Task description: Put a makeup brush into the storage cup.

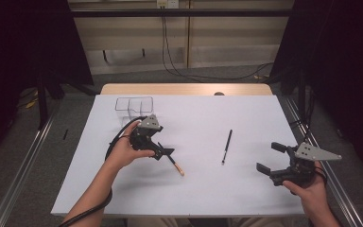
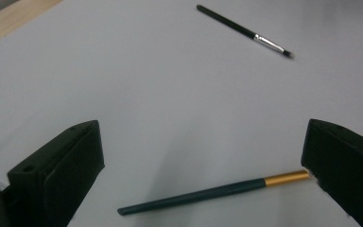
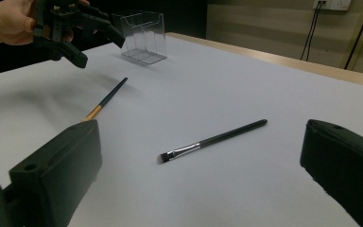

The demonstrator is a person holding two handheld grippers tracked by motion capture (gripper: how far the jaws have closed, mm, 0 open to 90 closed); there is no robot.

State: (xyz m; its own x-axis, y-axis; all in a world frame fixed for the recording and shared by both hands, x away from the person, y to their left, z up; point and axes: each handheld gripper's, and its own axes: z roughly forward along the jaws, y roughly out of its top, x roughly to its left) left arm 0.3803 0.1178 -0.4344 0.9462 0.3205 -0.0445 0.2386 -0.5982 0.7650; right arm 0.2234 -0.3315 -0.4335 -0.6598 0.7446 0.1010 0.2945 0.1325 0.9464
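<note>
On the white table, two brushes lie apart. Near the left side, the left gripper hovers over the gold brush, jaws spread wide and holding nothing. Its own view has the gold brush lying flat between the jaws, the gold ferrule close to the right jaw, whether touching it I cannot tell. Toward the middle lies the black brush, well apart from both tools; it sits far off in the left gripper view. At the right edge, the right gripper is wide open and empty, with the black brush ahead of its jaws. Behind the left gripper stands a clear holder.
</note>
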